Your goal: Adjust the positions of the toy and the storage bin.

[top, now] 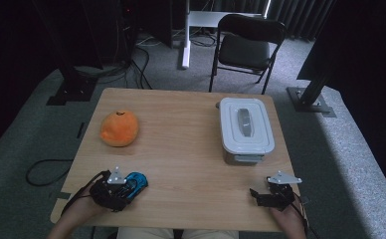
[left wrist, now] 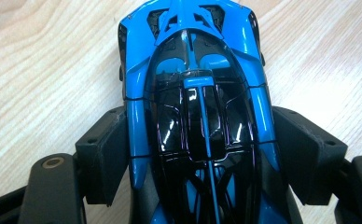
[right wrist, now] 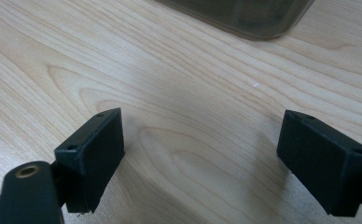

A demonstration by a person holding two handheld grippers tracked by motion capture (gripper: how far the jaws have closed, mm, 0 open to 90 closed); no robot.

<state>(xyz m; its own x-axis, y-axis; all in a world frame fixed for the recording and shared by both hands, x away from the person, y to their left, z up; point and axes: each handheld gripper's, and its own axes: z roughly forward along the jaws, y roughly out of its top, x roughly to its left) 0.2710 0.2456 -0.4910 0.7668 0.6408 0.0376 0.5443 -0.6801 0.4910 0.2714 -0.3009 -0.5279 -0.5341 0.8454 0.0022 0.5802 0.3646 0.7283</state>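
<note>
A blue and black toy car [top: 138, 179] sits at the table's front left, its nose towards the middle. My left gripper [top: 130, 186] is closed around it from behind. In the left gripper view both black pads [left wrist: 102, 151] press on the sides of the toy car [left wrist: 198, 88], whose tail end is hidden between the jaws. At the front right, my right gripper [top: 263, 187] rests low over bare wood. It stands open [right wrist: 202, 144] with nothing between its pads. It faces the grey lidded container [right wrist: 244, 16].
An orange plush fruit [top: 119, 128] lies at the left middle of the wooden table [top: 181, 149]. A grey container with a clipped lid and handle [top: 244, 127] stands at the right. A black folding chair [top: 245, 47] is beyond the far edge.
</note>
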